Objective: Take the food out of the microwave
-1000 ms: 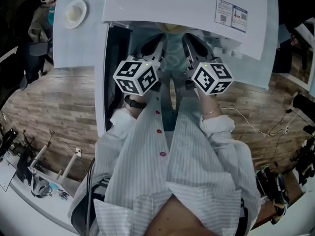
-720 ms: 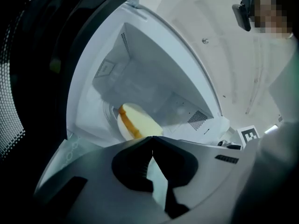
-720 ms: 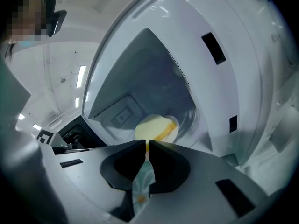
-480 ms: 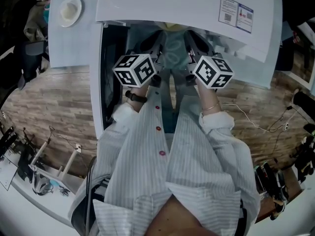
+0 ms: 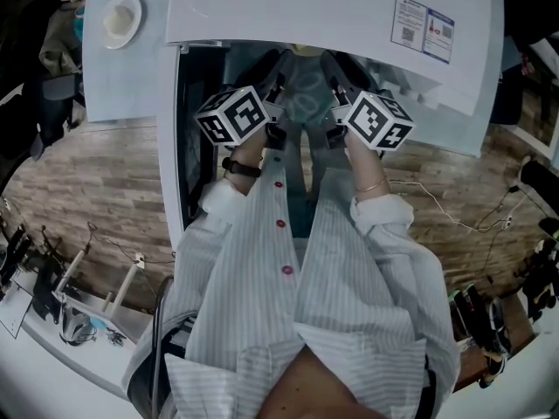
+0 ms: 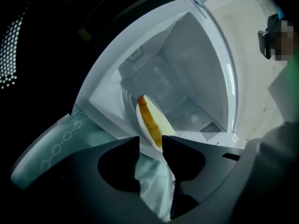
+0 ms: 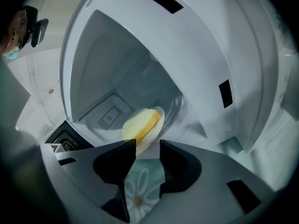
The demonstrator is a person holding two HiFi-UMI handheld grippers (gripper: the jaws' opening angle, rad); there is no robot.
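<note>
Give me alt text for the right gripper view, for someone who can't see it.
The right gripper, its fingers just opened and gripping nothing, points into an open microwave at a plate of yellow food. A floral cloth lies below the fingers.

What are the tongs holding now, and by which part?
Nothing is held. Left tongs and right tongs have just been opening; plate of food sits beyond both, ungripped.

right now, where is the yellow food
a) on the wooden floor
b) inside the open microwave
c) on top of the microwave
b: the yellow food lies on its plate inside the microwave, seen through the open front in both gripper views.
</note>
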